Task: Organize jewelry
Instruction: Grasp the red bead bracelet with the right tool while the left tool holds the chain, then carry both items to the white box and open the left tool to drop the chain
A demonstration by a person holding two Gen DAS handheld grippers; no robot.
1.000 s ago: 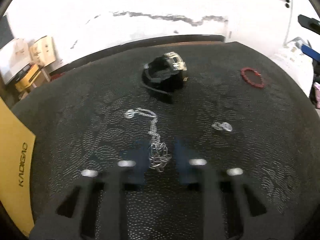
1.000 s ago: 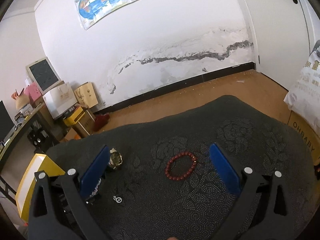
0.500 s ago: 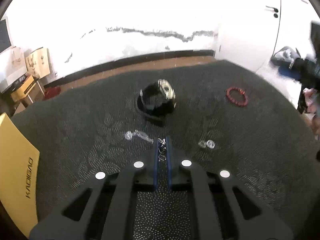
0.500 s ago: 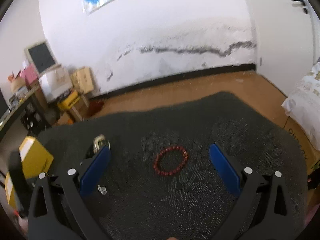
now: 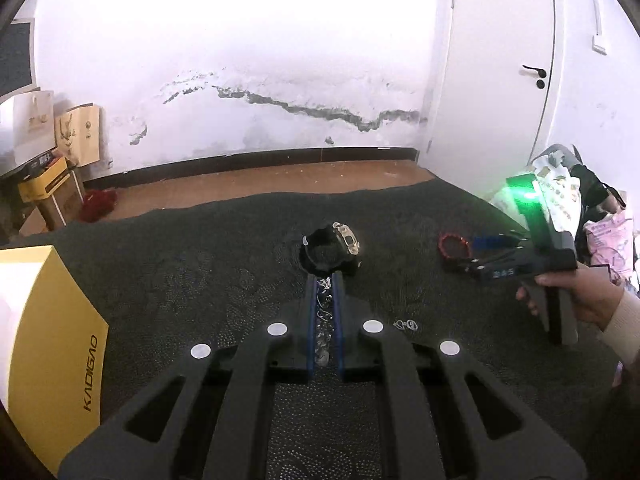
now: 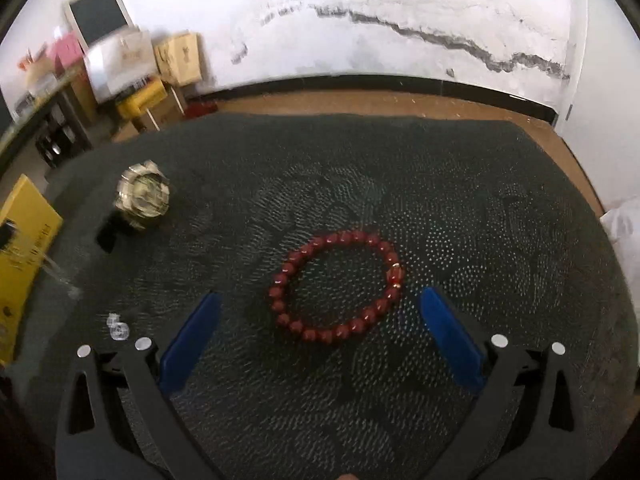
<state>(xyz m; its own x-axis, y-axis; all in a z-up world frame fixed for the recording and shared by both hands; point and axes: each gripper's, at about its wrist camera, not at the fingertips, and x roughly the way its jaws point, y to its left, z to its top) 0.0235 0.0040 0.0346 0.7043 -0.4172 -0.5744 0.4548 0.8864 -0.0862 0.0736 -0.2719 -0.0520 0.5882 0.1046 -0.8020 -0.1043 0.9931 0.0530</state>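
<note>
A silver chain (image 5: 323, 320) hangs pinched between the nearly closed blue pads of the left gripper (image 5: 324, 280), raised off the dark patterned mat (image 5: 200, 280) with its loose end dangling down toward the camera. Just right of that gripper, near the mat's front edge, a small clear piece (image 5: 406, 325) that may be a ring or earring lies alone. Beyond the chain, about the middle of the mat, a black watch (image 5: 330, 246) with a pale-rimmed face rests on its strap. Toward the right edge, the right gripper (image 6: 320, 332) hovers spread wide and holding nothing, its blue pads either side of the near half of a red bead bracelet (image 6: 336, 284), apart from the beads. A yellow box (image 5: 48, 336) printed KADIGAO stands at the mat's left edge; whether it is where the jewelry goes cannot be told.

The risks look plain enough. The chain is slack and gripped only partway along, so a quick swing could slide it from the pads or snag its tail on the watch below. The bracelet lies flat on soft fabric, and pads closing from this stance may push the beads ahead or pinch the mat rather than take a firm hold. The small clear piece is easy to brush away unseen.
</note>
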